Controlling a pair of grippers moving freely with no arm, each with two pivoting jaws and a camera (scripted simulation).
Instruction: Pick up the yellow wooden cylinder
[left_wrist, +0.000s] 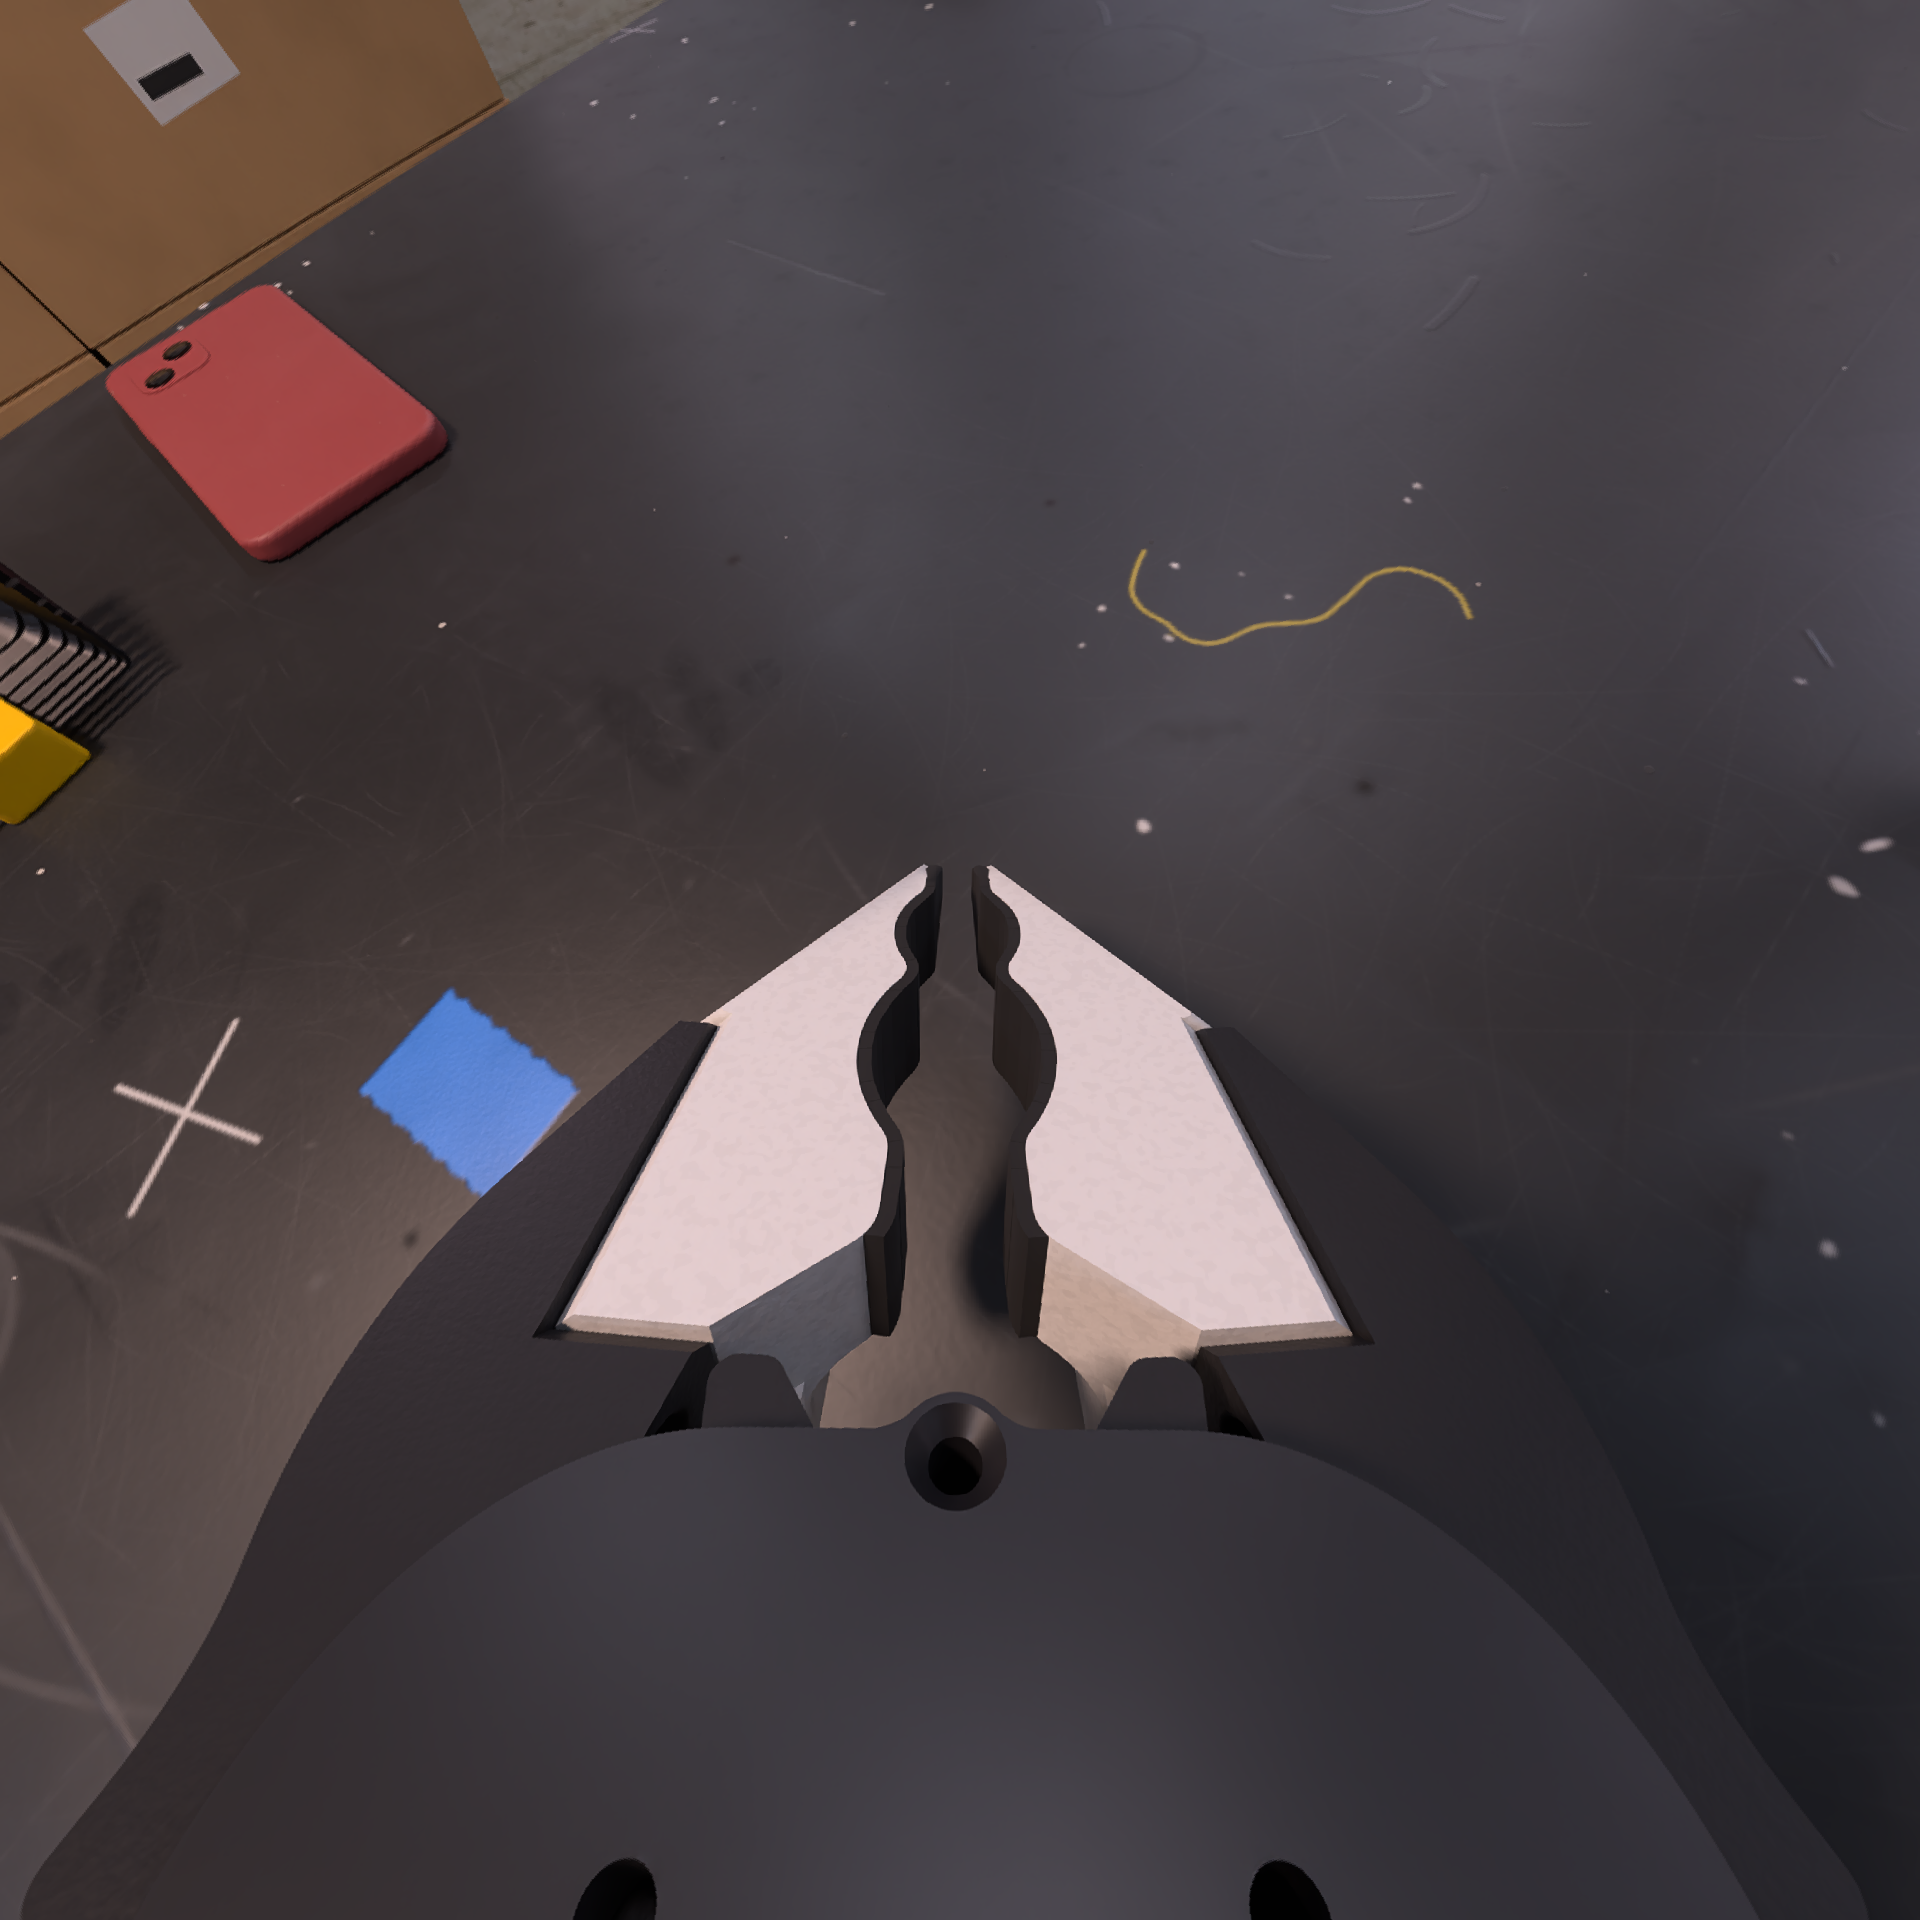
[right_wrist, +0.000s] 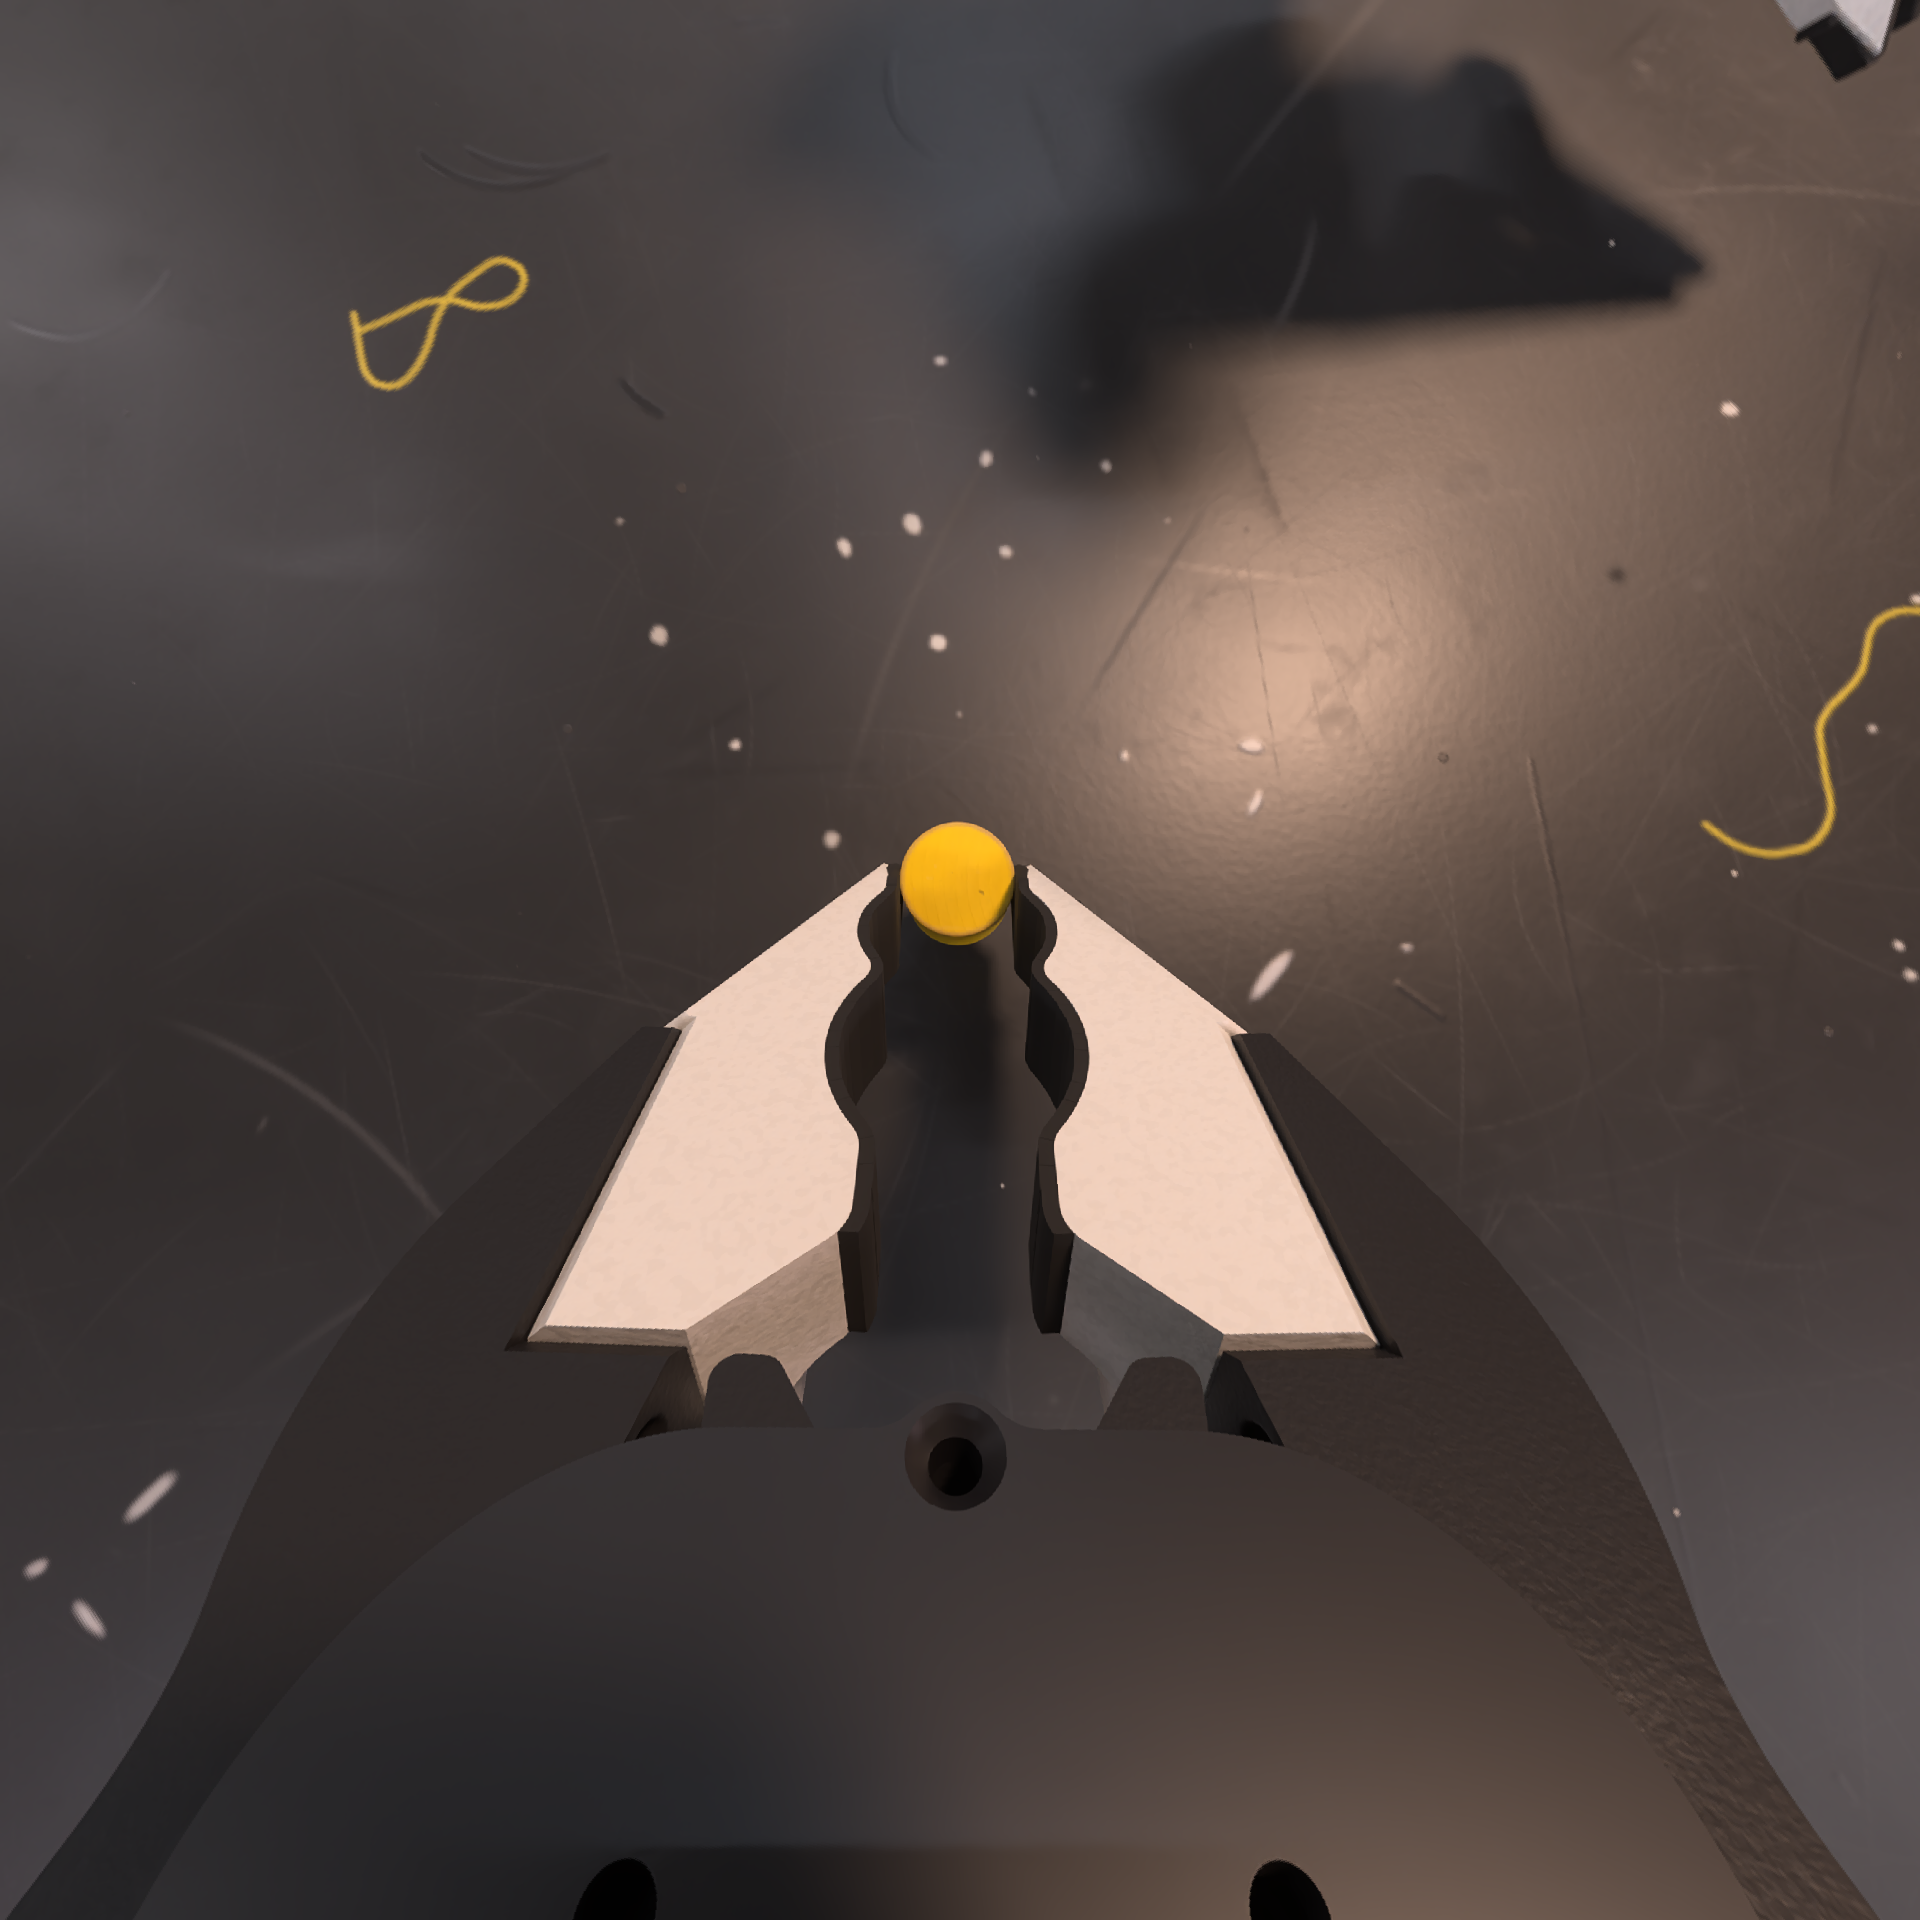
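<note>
In the right wrist view my right gripper (right_wrist: 956, 878) is shut on the yellow wooden cylinder (right_wrist: 956, 881). I see the cylinder end-on as a round yellow face between the two fingertips, above the dark scratched table. The rest of its body is hidden behind that face. In the left wrist view my left gripper (left_wrist: 956, 878) is shut and empty, its tips nearly touching, over bare dark table. The cylinder does not show in the left wrist view.
The left wrist view shows a red phone (left_wrist: 275, 421), a brown cardboard box (left_wrist: 208, 156), a yellow block (left_wrist: 31, 764), a black ribbed object (left_wrist: 52, 655), blue tape (left_wrist: 468, 1086), a white cross mark (left_wrist: 187, 1114) and a yellow squiggle (left_wrist: 1299, 608). The right wrist view shows yellow squiggles (right_wrist: 436, 317) and the other gripper's tip (right_wrist: 1855, 31).
</note>
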